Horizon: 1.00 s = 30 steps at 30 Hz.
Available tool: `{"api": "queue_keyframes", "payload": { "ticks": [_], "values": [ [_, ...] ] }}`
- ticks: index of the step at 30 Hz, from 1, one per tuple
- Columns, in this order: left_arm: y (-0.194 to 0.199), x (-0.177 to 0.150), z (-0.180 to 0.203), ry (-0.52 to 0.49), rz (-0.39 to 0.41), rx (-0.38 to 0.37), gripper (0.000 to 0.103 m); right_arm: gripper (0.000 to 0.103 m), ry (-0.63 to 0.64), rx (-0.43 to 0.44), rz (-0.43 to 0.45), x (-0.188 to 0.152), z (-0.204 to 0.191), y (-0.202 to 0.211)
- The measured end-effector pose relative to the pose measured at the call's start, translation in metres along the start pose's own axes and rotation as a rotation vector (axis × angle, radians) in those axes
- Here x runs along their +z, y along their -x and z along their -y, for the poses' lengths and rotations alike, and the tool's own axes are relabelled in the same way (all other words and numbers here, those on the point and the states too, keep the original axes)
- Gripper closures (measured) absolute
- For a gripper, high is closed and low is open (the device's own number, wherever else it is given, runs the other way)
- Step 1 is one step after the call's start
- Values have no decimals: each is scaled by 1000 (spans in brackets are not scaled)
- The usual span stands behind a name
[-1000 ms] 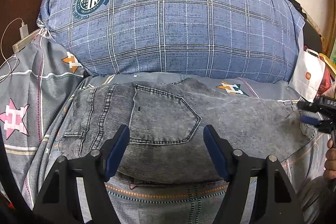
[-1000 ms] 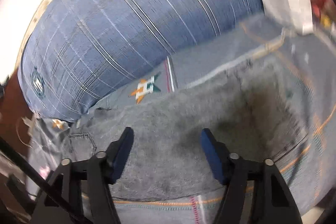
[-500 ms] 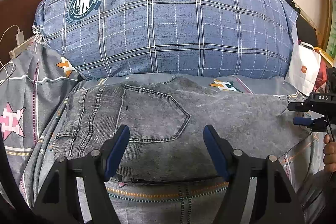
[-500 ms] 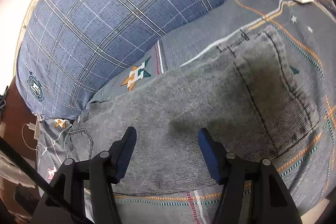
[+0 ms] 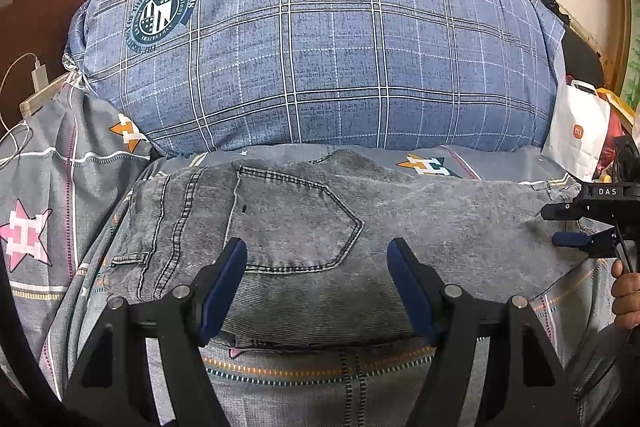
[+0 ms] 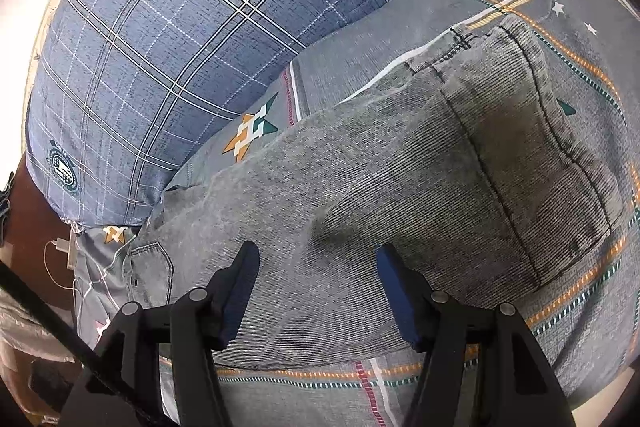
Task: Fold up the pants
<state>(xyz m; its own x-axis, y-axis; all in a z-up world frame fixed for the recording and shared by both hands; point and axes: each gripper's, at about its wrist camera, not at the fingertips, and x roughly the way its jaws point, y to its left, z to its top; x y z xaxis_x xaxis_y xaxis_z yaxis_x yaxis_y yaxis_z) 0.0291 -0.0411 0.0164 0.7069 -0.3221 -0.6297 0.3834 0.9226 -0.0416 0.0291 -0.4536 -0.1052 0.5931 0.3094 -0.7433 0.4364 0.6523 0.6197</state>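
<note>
Both grippers hovering wide apart, gripping nothing: left gripper [image 5: 316,267] over pants [image 5: 320,239] near pocket, right gripper [image 6: 318,275] over leg end. Pants lying folded just before plaid pillow [image 5: 312,39].

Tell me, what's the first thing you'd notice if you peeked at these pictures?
The huge blue plaid pillow fills the back of the bed. In front of it, gray jeans lie folded on the patterned sheet. The open left gripper hovers over them.
</note>
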Motion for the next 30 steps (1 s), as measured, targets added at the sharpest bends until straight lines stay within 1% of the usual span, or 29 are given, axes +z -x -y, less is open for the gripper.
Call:
{"api": "queue_keyframes", "payload": {
  "ticks": [30],
  "values": [
    [1,0,1,0,-1,0,31,36,-5,-8,-12,0,4,-4]
  ]
}}
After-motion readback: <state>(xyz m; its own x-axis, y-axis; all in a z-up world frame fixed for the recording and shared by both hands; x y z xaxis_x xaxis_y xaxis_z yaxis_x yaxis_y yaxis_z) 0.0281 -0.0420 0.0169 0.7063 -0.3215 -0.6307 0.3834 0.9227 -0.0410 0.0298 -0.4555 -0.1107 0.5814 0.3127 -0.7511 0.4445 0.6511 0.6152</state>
